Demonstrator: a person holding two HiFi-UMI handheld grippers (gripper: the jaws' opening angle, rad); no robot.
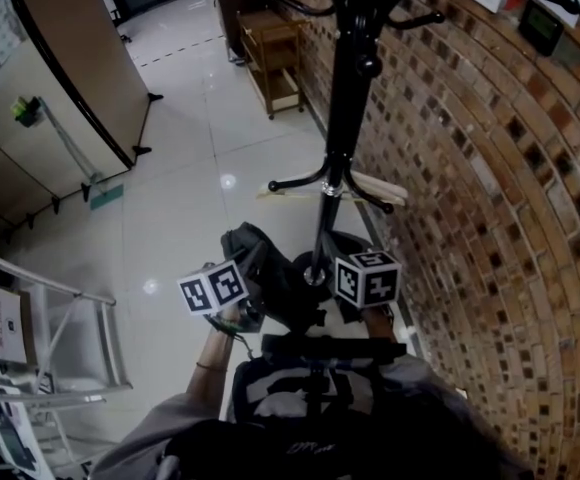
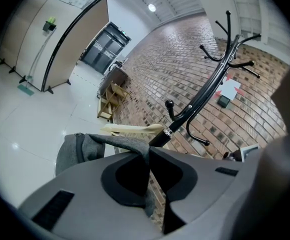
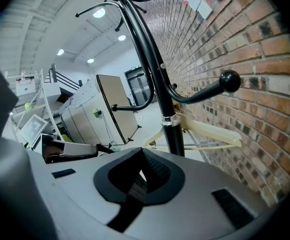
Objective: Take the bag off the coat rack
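I have the bag (image 1: pixel 315 393) low in the centre of the head view, slung between my two grippers and well below the rack's (image 1: pixel 345 88) lower hooks (image 1: pixel 290 181). The pole runs down behind it, so I cannot tell whether any part is caught on the rack.

The left gripper (image 2: pixel 149 154) has its jaws nearly together, pinching a fold of the bag's grey cloth (image 2: pixel 112 145). That fold leads off to the bag's body at the left of that view. The right gripper (image 3: pixel 141 156) is also almost closed, on a black strap (image 3: pixel 127 204) that runs down and left out of its jaws.

I judge the step in hand to be drawing the bag clear of the rack. To do it well I want both grips firm and the two grippers moving together, so the load stays level and neither the fold nor the strap slides out. I would pull towards myself, away from the brick wall at the right of the frame. I would also watch the pale hanger (image 1: pixel 380 188) just above, in case a loose strap snags it.
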